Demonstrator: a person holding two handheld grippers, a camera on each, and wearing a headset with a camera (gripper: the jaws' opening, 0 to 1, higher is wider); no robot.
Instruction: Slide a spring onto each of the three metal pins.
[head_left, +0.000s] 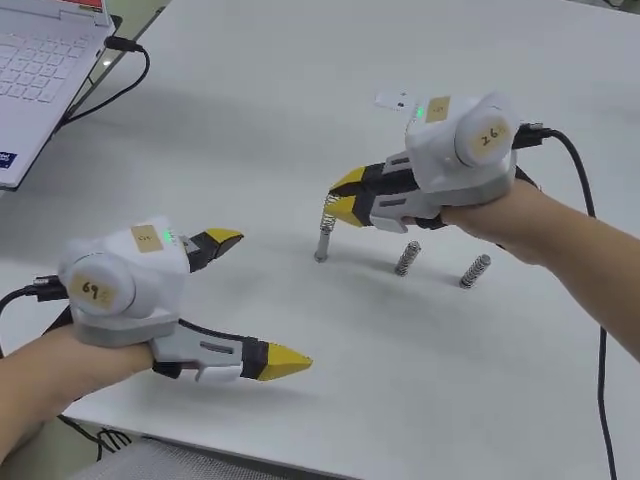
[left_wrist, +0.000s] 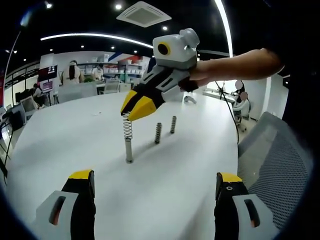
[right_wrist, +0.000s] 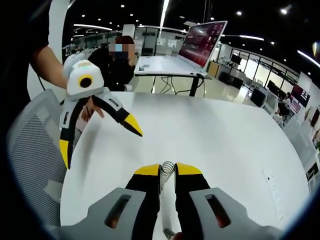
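A white table (head_left: 300, 100) is spread across the head view, and an open laptop (head_left: 40, 60) is set at its far left corner with a black cable (head_left: 125, 85) plugged into its side. The right gripper (head_left: 340, 196) is held over the middle of the table, with its yellow-tipped tongs pressed together on a spring (head_left: 328, 210); in the right gripper view the spring's coils (right_wrist: 168, 170) are seen pinched between the two tips. The left gripper (head_left: 268, 300) is held low over the near part of the table, well apart from the work, and its tongs are spread wide with nothing between them, as is also seen in the left gripper view (left_wrist: 155, 176). A metal pin (head_left: 323, 245) is stood upright on the table just below the right gripper, and the held spring is placed at its top, while the lower shaft (left_wrist: 129, 150) is left bare. Two other springs (head_left: 407, 258) (head_left: 475, 270) are stood on the table in a row beside that pin, under the right hand; whether a pin is inside each cannot be told.
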